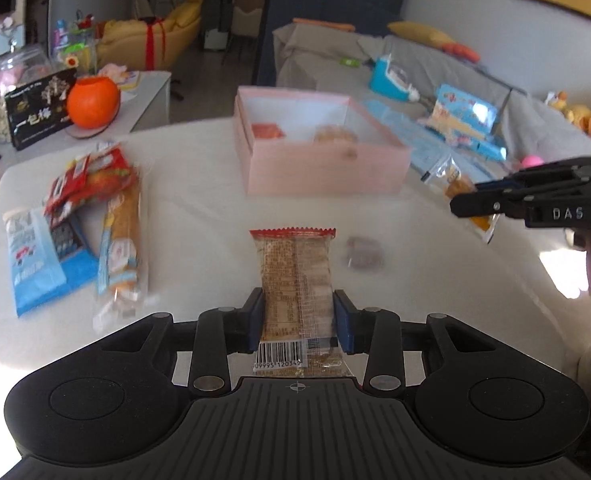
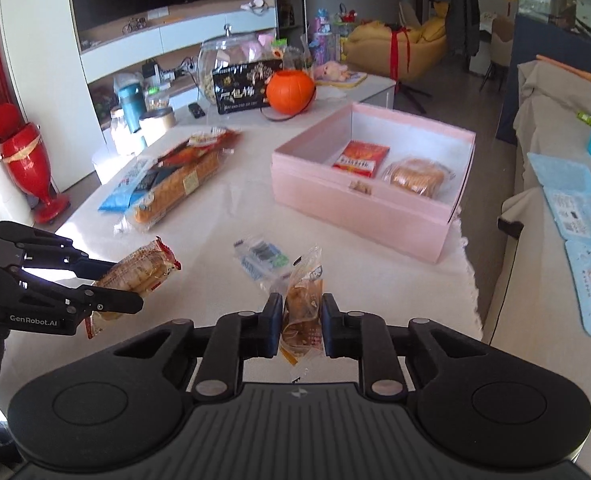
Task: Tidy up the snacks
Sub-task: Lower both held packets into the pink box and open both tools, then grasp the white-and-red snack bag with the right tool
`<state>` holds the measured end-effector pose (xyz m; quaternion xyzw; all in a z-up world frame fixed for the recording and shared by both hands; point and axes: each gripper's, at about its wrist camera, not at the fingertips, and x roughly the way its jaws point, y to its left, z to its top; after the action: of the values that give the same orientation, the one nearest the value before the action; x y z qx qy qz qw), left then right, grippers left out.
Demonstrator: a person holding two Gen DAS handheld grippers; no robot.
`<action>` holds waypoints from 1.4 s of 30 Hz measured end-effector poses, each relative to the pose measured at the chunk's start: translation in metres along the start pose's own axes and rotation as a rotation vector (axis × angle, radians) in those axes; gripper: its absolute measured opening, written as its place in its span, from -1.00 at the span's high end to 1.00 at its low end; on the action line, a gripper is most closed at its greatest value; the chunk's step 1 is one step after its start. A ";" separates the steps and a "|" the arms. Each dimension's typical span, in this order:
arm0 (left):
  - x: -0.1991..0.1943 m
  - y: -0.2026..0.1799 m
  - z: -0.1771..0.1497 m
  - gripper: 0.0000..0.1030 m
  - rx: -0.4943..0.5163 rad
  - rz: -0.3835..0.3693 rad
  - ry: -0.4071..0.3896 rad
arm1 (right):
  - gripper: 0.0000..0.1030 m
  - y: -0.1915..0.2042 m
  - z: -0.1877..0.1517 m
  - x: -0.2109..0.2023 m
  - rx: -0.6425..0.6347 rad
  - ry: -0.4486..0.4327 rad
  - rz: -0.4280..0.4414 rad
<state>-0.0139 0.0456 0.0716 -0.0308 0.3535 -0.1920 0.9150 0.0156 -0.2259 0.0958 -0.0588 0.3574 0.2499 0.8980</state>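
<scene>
A living room is lying behind a white-clothed table (image 1: 199, 208). In the left wrist view, the left claw (image 1: 297, 320) is gripping a biscuit packet (image 1: 295, 276), long axis pointing ahead at the pink box (image 1: 323, 168) toward the table's far edge; the box floor is largely being hidden by its near wall. In the right wrist view, the right claw (image 2: 298, 326) is pinching a crumpled snack pouch (image 2: 301, 312), the box lying ahead and rightward, seemingly nearer this hand. The pouch's print is proving illegible.
</scene>
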 end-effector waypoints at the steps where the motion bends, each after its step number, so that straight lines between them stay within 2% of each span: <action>1: -0.001 0.000 0.022 0.22 -0.011 -0.020 -0.046 | 0.62 -0.005 0.009 -0.006 0.005 -0.028 -0.002; 4: 0.006 -0.003 0.086 0.20 -0.012 -0.078 -0.191 | 0.62 -0.020 0.049 -0.016 0.021 -0.116 -0.022; 6: 0.027 0.000 0.127 0.13 -0.043 -0.149 -0.239 | 0.62 -0.031 0.077 -0.011 0.036 -0.165 -0.059; 7: 0.043 0.005 0.146 0.10 -0.079 -0.184 -0.238 | 0.60 -0.037 0.089 -0.005 0.052 -0.183 -0.078; 8: 0.066 0.011 0.165 0.15 -0.126 -0.207 -0.203 | 0.58 -0.043 0.101 0.001 0.072 -0.196 -0.093; 10: 0.097 0.017 0.182 0.17 -0.163 -0.181 -0.146 | 0.37 -0.060 0.120 0.022 0.122 -0.177 -0.112; 11: 0.107 0.018 0.185 0.17 -0.148 -0.160 -0.137 | 0.34 -0.067 0.125 0.031 0.141 -0.153 -0.126; 13: 0.108 0.022 0.177 0.17 -0.128 -0.139 -0.152 | 0.33 -0.077 0.123 0.038 0.162 -0.138 -0.159; 15: 0.102 0.032 0.164 0.17 -0.142 -0.118 -0.168 | 0.30 -0.083 0.111 0.040 0.167 -0.128 -0.155; 18: 0.092 0.063 0.141 0.17 -0.178 0.028 -0.170 | 0.20 -0.084 0.091 0.045 0.159 -0.093 -0.148; 21: 0.081 0.112 0.130 0.17 -0.264 0.198 -0.169 | 0.20 -0.072 0.075 0.057 0.136 -0.040 -0.124; 23: 0.071 0.148 0.125 0.17 -0.337 0.271 -0.175 | 0.19 -0.060 0.070 0.064 0.116 -0.034 -0.091; 25: 0.068 0.172 0.121 0.17 -0.376 0.315 -0.162 | 0.10 -0.041 0.067 0.072 0.086 -0.033 -0.051; 28: 0.062 0.195 0.108 0.17 -0.432 0.338 -0.161 | 0.04 -0.012 0.066 0.088 0.039 -0.021 -0.006; 31: 0.042 0.192 0.082 0.17 -0.481 0.344 -0.262 | 0.04 0.015 0.069 0.108 0.019 0.008 0.050; 34: 0.023 0.182 0.048 0.17 -0.489 0.427 -0.346 | 0.01 0.036 0.078 0.123 0.020 0.023 0.086; 38: 0.011 0.189 0.024 0.17 -0.509 0.452 -0.351 | -0.05 0.065 0.106 0.145 -0.015 0.044 0.097; 42: -0.003 0.198 0.015 0.17 -0.539 0.479 -0.383 | -0.21 0.092 0.157 0.181 -0.003 0.054 0.126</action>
<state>0.0596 0.2281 0.0467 -0.2216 0.2118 0.1352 0.9422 0.1784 -0.0281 0.0968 -0.0442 0.3840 0.3047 0.8705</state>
